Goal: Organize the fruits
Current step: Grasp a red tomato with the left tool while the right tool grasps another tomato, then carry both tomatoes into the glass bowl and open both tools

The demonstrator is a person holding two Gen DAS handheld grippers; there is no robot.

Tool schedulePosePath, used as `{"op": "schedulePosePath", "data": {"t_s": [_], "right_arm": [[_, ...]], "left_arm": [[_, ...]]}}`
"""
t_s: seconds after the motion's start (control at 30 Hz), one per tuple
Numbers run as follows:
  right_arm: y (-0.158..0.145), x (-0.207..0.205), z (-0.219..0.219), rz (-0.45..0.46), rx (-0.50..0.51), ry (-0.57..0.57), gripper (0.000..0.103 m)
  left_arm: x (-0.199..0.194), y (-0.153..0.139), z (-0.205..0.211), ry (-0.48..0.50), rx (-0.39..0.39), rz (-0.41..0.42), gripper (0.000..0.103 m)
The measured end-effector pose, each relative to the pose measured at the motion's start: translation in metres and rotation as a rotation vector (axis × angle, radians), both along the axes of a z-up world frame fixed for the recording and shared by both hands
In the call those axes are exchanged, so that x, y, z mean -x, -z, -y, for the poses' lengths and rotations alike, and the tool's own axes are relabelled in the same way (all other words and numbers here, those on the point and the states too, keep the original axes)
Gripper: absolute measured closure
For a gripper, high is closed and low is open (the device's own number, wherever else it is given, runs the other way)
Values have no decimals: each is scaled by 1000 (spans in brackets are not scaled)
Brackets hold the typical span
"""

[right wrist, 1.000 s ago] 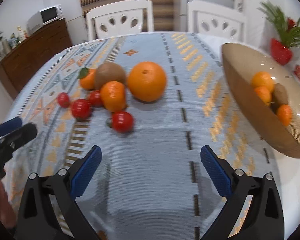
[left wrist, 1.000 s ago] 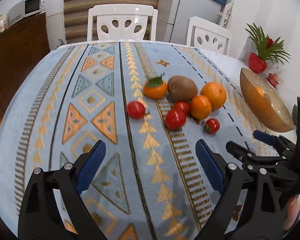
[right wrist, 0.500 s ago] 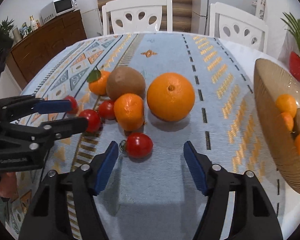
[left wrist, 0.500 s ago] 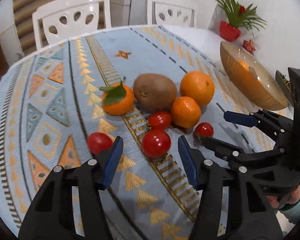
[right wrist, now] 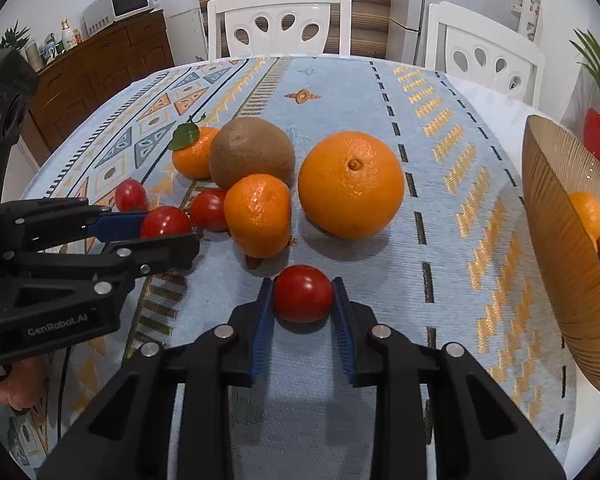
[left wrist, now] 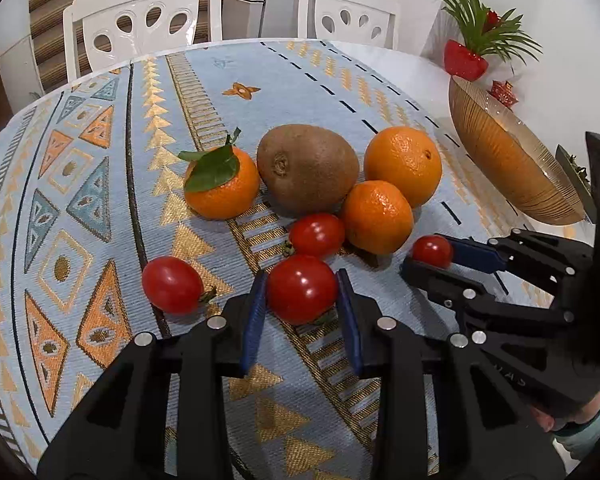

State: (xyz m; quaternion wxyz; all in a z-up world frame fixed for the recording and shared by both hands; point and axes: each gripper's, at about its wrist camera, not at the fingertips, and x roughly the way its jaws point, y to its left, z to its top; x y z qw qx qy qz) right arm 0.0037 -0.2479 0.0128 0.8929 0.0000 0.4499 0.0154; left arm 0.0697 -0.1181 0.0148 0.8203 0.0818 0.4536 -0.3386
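Observation:
Fruit lies clustered on the patterned tablecloth: a kiwi (left wrist: 308, 168), a large orange (left wrist: 403, 166), a mandarin (left wrist: 376, 216), a leafy mandarin (left wrist: 222, 182) and loose cherry tomatoes (left wrist: 317, 235). My left gripper (left wrist: 302, 280) is closing on the near cherry tomato (left wrist: 302, 292), both blue pads against its sides. My right gripper (right wrist: 303, 284) is closing on the small tomato (right wrist: 303, 294) in front of the mandarin (right wrist: 258, 214), pads touching both sides. Both tomatoes rest on the cloth. Each gripper shows in the other's view: left gripper (right wrist: 172, 232), right gripper (left wrist: 428, 260).
A ribbed amber bowl (right wrist: 548, 200) at the table's right edge holds mandarins and a kiwi. Another tomato (left wrist: 172, 285) lies left of my left gripper. Two white chairs (right wrist: 280, 20) stand beyond the table, with a red plant pot (left wrist: 464, 65) behind the bowl.
Both grippers moved forward and down to the fruit cluster. Their jaws went from wide open to closed around one tomato each.

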Motion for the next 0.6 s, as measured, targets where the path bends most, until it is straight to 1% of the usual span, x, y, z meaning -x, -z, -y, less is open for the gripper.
{"op": "schedulePosePath", "data": {"t_s": [0.1, 0.2, 0.27, 0.4, 0.47, 0.6], "right_arm": [[-4, 9, 3, 3, -7, 9, 75], [-16, 23, 8, 25, -4, 21, 75], [-28, 37, 14, 60, 22, 38, 75], [-48, 61, 30, 113, 68, 76, 75], [-60, 73, 46, 138, 99, 111, 75], [-83, 92, 82, 183, 109, 190, 75]], "left_arm": [[9, -5, 1, -5, 0, 16, 70], [25, -18, 6, -7, -17, 73, 70], [39, -30, 14, -6, -22, 118, 70], [61, -55, 35, 17, 22, 146, 70], [74, -68, 52, 49, 46, 167, 70], [93, -85, 85, 111, 75, 203, 70]]}}
